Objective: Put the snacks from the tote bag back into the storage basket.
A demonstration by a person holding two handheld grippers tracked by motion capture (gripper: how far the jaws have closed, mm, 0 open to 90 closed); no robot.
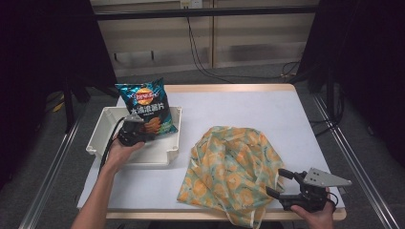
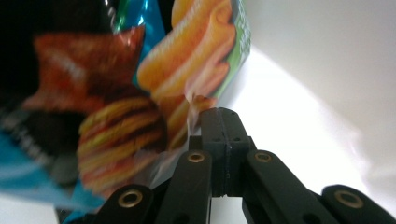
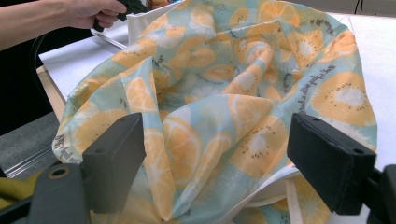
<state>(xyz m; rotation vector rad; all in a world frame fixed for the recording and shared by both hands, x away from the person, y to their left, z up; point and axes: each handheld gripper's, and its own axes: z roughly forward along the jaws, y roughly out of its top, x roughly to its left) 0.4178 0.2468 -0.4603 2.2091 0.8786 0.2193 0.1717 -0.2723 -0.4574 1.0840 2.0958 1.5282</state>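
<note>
One glossy dark-blue crisp bag printed with orange ridged crisps is seen standing upright in one white rectangular plastic bin at the left of the white table. Its lower edge is pinched by the left claw, whose two black jaws are pressed together on the crinkled foil; in the left gripper view the bag is seen blurred and close, with the closed left claw against its bottom corner and the smooth white bin wall behind it.

One soft cloth bag, pale green with an orange-slice print, is laid crumpled in loose folds on the table, just beside the bin and toward the near edge. One white strap is seen trailing at its lower edge.

The right claw is held at the bag's near right side with its two jaws spread wide apart. In the right gripper view the wrinkled fabric is seen between and beyond the open jaws of the right claw, with nothing gripped. Two hands are counted, one on each gripper.
</note>
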